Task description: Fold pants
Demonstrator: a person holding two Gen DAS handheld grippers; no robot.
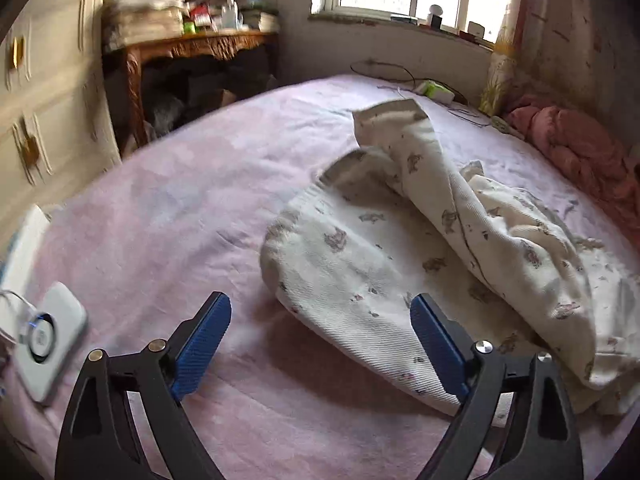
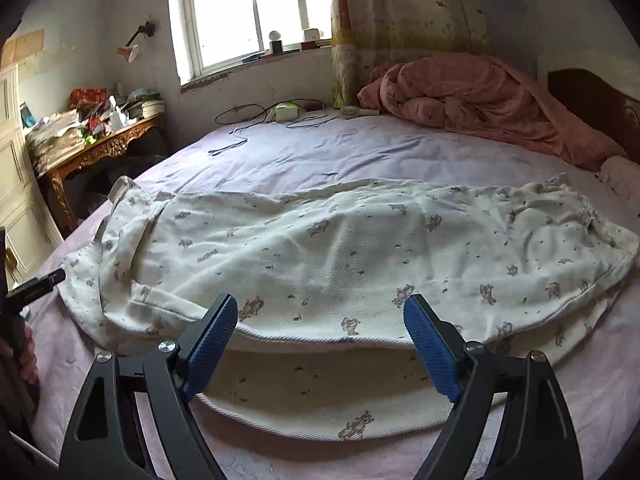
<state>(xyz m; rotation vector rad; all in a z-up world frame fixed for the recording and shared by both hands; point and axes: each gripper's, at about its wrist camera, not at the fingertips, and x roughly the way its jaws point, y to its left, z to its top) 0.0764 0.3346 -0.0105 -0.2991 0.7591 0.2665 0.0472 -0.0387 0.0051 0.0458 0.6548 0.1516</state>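
Observation:
Cream pants with small grey-pink prints (image 2: 340,248) lie across the pink bed sheet (image 2: 360,152), one leg laid loosely over the other. In the left wrist view the pants (image 1: 360,264) show their leg cuffs, the upper leg twisted and rumpled. My left gripper (image 1: 320,340) is open and empty, hovering over the lower leg's cuff end. My right gripper (image 2: 320,344) is open and empty, just above the near edge of the pants where the top layer gapes from the bottom layer.
A white device with a cable (image 1: 44,340) lies on the bed at the left. A pink quilt (image 2: 472,96) is bundled at the head of the bed. Cables and a green-white box (image 2: 286,112) lie near the window wall. A cluttered wooden desk (image 2: 96,148) stands beside the bed.

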